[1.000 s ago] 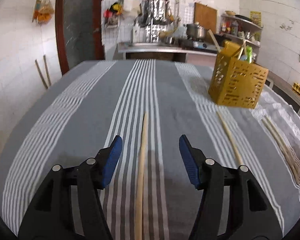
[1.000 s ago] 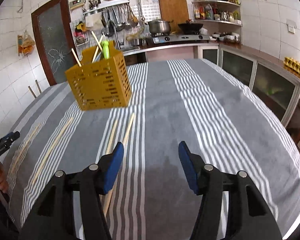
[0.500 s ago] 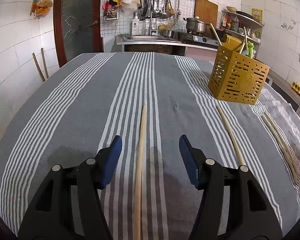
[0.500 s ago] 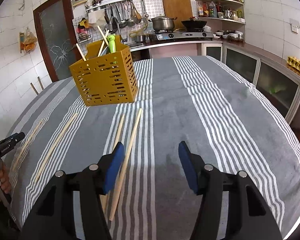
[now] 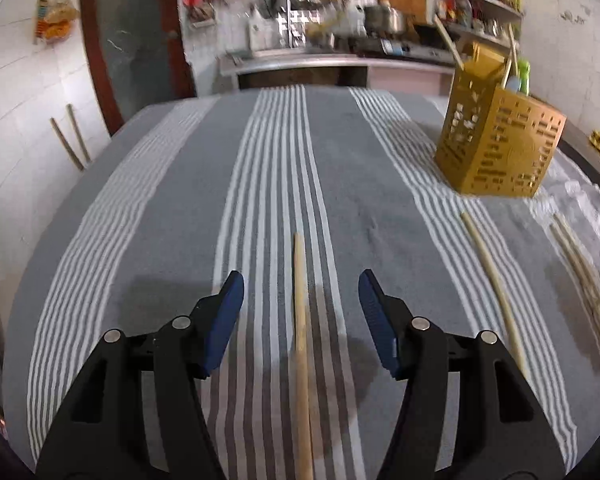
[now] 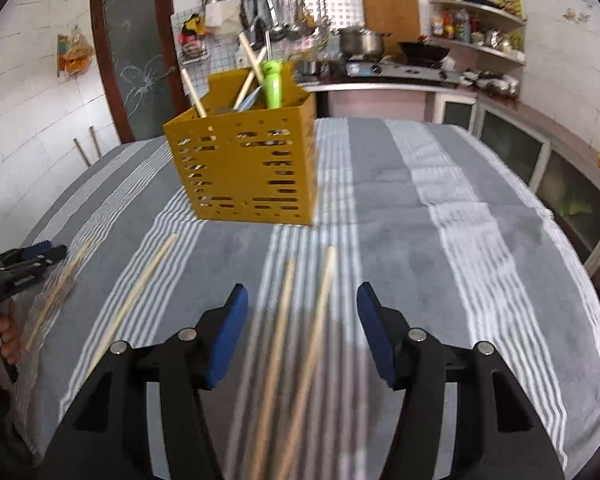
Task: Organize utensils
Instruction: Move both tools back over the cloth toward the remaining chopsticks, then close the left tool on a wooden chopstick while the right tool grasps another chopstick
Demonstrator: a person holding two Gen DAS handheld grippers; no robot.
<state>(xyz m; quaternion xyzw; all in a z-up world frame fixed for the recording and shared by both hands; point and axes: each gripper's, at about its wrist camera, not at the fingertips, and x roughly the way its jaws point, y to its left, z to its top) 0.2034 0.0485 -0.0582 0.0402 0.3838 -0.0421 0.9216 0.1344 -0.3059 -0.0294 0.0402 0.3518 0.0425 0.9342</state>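
A yellow perforated utensil holder (image 6: 244, 172) stands on the grey striped tablecloth with chopsticks and a green-handled utensil (image 6: 272, 84) in it; it also shows in the left wrist view (image 5: 500, 144). My left gripper (image 5: 300, 312) is open, and a wooden chopstick (image 5: 300, 320) lies on the cloth between its jaws. My right gripper (image 6: 300, 320) is open above a pair of chopsticks (image 6: 304, 320) lying between its jaws. Another chopstick (image 6: 140, 284) lies to the left, also seen in the left wrist view (image 5: 492, 276).
A further pair of chopsticks (image 5: 580, 264) lies at the right of the left wrist view. The left gripper's tips (image 6: 28, 260) and a hand show at the right wrist view's left edge. A kitchen counter (image 6: 400, 80) and cabinets (image 6: 540, 160) stand beyond the table.
The right gripper has swung left and forward, so the chopstick pair now lies between its jaws and the holder looks closer. The left gripper has edged forward over its chopstick.
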